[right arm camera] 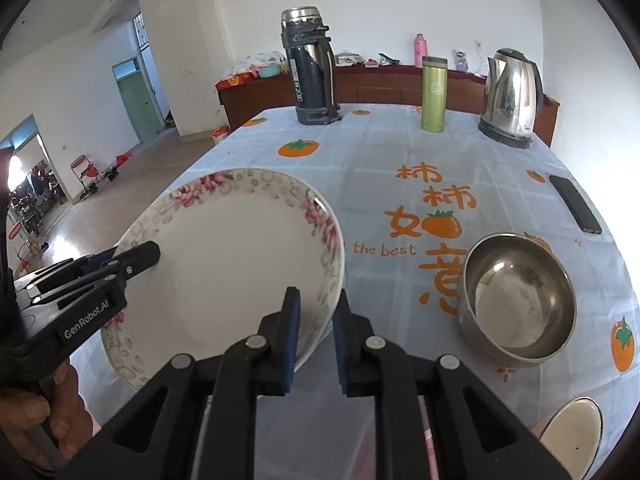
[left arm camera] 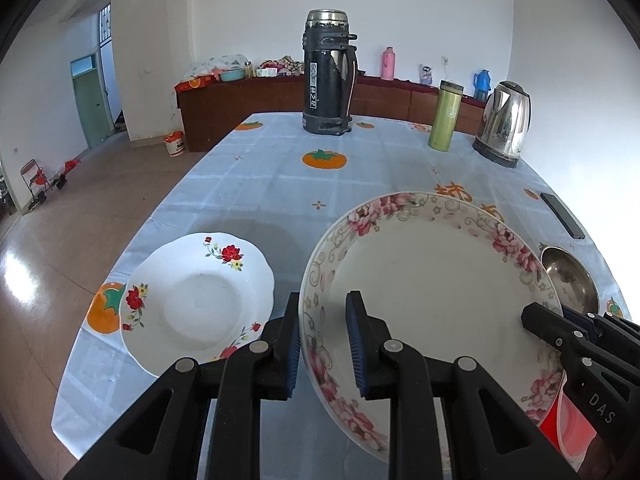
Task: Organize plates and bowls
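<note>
Here the large pink-flowered plate (left arm camera: pixel 432 276) is held off the tablecloth (left arm camera: pixel 256 184) by both grippers, one on each side of its rim. The left gripper (left arm camera: pixel 324 344) is clenched on the plate's left edge, one blue pad beneath the rim and one on the inner face. The right gripper (right arm camera: pixel 316 332) grasps the opposite edge in the same way, its pads closed on the rim. In the right wrist view the plate tilts, its right edge nearer the camera than its left.

To the left of the plate, resting on the cloth, lies a white red-flowered dish (left arm camera: pixel 200 296), just beside the left gripper's outer finger. To the right stands a steel bowl (right arm camera: pixel 516 296), upright and apart from the plate. At the near right corner a small cream bowl (right arm camera: pixel 576 428) shows only in part; something red (left arm camera: pixel 568 424) lies under the plate's near right edge, and what it is cannot be told.

At the far end of the table stand a dark thermos (left arm camera: pixel 328 76), a green flask (left arm camera: pixel 444 116) and a steel kettle (left arm camera: pixel 504 120). A black phone (right arm camera: pixel 576 204) lies flat near the right edge.

A hand (right arm camera: pixel 36 412) grips the left gripper's handle.
</note>
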